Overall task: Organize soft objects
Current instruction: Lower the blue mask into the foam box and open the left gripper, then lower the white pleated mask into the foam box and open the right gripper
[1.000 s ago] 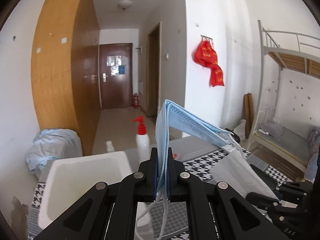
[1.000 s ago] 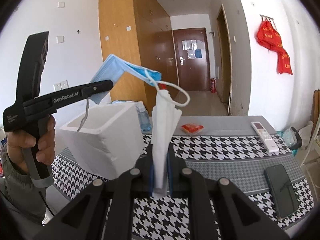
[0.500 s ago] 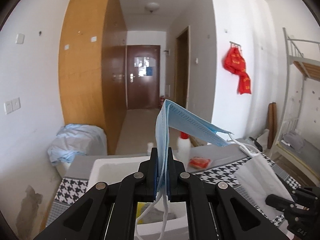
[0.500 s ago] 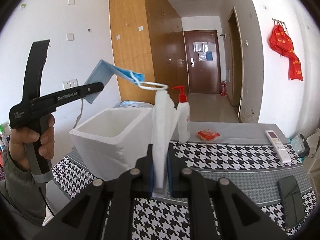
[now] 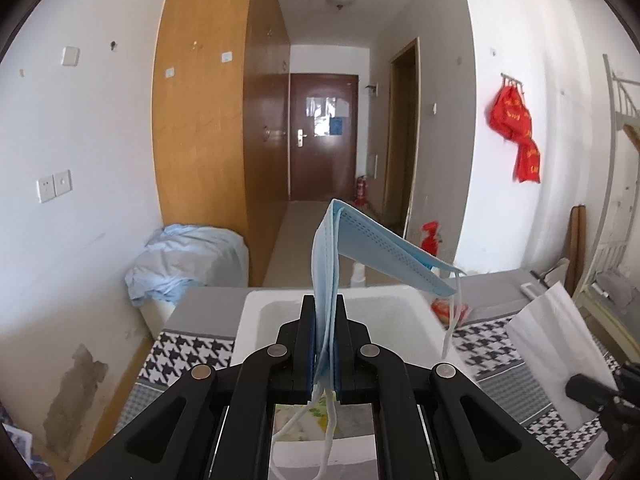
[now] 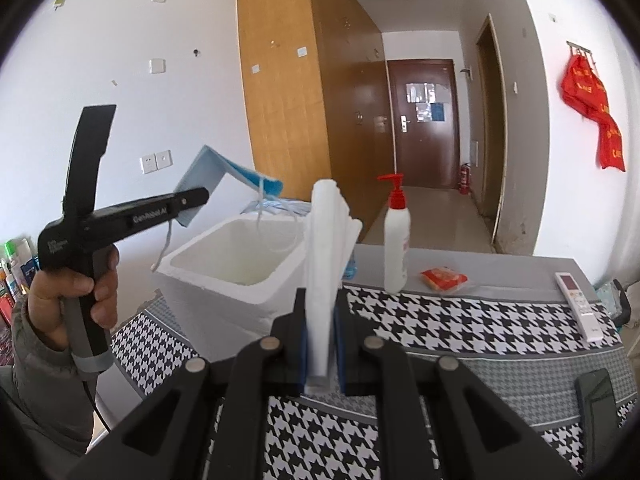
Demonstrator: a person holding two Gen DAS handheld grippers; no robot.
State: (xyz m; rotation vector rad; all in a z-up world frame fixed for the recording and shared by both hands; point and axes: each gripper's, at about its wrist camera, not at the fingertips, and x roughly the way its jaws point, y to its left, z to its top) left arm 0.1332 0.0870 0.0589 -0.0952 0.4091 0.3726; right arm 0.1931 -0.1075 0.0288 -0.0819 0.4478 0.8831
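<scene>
Far left of the right-wrist view, a hand [image 6: 76, 292] grips the handle of the left gripper [image 6: 192, 200], jaws clamped narrow on a blue surgical mask [image 6: 208, 172]. It's pinched by one edge, prob. so the rest folds over and the ear loops hang free, w/ nothing snagging. It sits above the near-left corner of the white foam box [image 6: 236, 276], mouth up & open: looks like the drop spot, so the mask is likely going in first. Next along, the right gripper [image 6: 319, 344] is closed on a folded white tissue stack [image 6: 326, 248], standing upright beside the box, i.e. queued, not over the opening yet. Right of that on the houndstooth cloth [image 6: 460, 320]: pump bottle [image 6: 396, 248], red packet [image 6: 443, 279], remote [image 6: 578, 306], all apart from the box.
</scene>
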